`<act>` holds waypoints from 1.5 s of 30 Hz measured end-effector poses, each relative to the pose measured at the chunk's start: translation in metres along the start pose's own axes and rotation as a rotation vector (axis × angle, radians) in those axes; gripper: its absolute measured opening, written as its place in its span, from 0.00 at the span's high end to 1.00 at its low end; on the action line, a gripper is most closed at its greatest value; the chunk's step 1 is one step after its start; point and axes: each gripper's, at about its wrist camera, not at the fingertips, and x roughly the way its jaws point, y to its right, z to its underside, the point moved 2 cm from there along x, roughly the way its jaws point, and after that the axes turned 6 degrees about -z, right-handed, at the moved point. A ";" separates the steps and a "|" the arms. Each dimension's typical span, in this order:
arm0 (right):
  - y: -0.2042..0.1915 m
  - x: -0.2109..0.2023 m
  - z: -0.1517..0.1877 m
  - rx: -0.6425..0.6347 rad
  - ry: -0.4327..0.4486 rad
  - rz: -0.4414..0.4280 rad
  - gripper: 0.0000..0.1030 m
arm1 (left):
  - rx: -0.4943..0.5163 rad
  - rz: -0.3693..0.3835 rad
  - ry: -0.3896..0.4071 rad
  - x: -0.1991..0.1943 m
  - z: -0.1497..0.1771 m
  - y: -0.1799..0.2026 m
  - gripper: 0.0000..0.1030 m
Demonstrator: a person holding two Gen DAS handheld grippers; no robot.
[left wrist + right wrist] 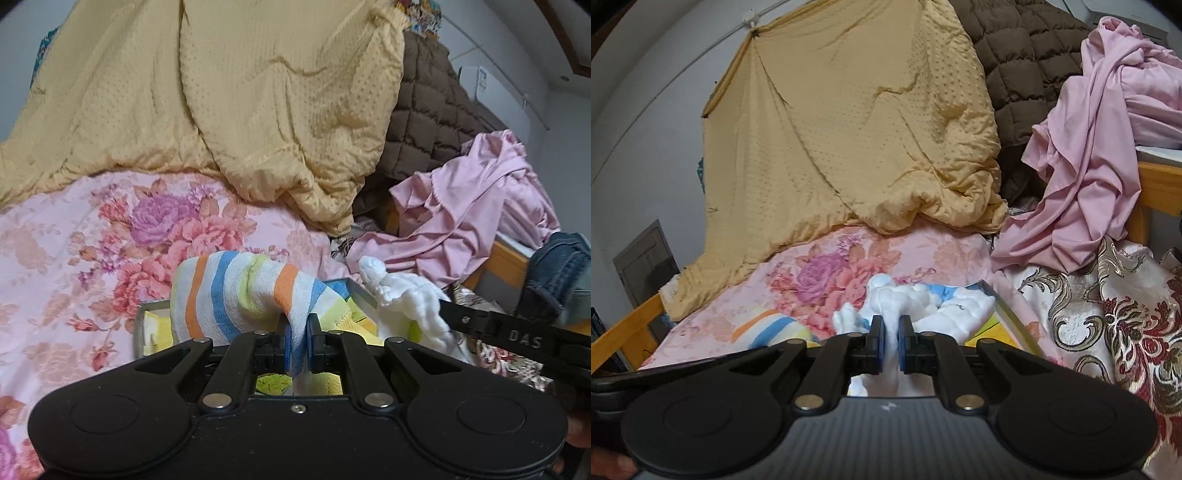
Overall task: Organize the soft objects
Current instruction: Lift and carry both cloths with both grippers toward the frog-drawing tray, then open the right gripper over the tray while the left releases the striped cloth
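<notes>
Left wrist view: we pinch the striped towel [221,295] in the left gripper [298,332], the white cloth [923,306] in the right gripper [890,332], both above the tray [354,291]; next, lowering them in.

Surface: I'm looking at a bed [713,325] wearing a pink floral sheet [74,236], with a wooden rail [624,332] running along its edge.
Far side: a yellow quilt [258,110] is slumping onto the sheet.
Behind it: a brown quilted blanket [424,110] is leaning beside the quilt.
Side: a pink garment [1082,177] is spilling over a gold-and-red patterned cloth [1108,317].
Near: a shallow tray [360,291] is sitting on the sheet.
</notes>
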 end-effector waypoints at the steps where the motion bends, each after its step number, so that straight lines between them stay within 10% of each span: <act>1: 0.002 0.003 0.000 -0.004 -0.003 0.005 0.92 | -0.004 -0.003 -0.008 0.009 0.000 0.001 0.92; 32: 0.035 0.049 0.021 0.033 -0.189 0.053 0.89 | -0.021 -0.080 -0.213 0.073 0.027 0.003 0.87; 38: 0.030 0.040 0.017 0.011 -0.184 0.053 0.83 | -0.010 -0.091 -0.218 0.062 0.028 0.005 0.77; 45: 0.013 0.020 0.011 -0.044 -0.161 0.057 0.53 | -0.032 -0.105 -0.194 0.035 0.024 -0.002 0.51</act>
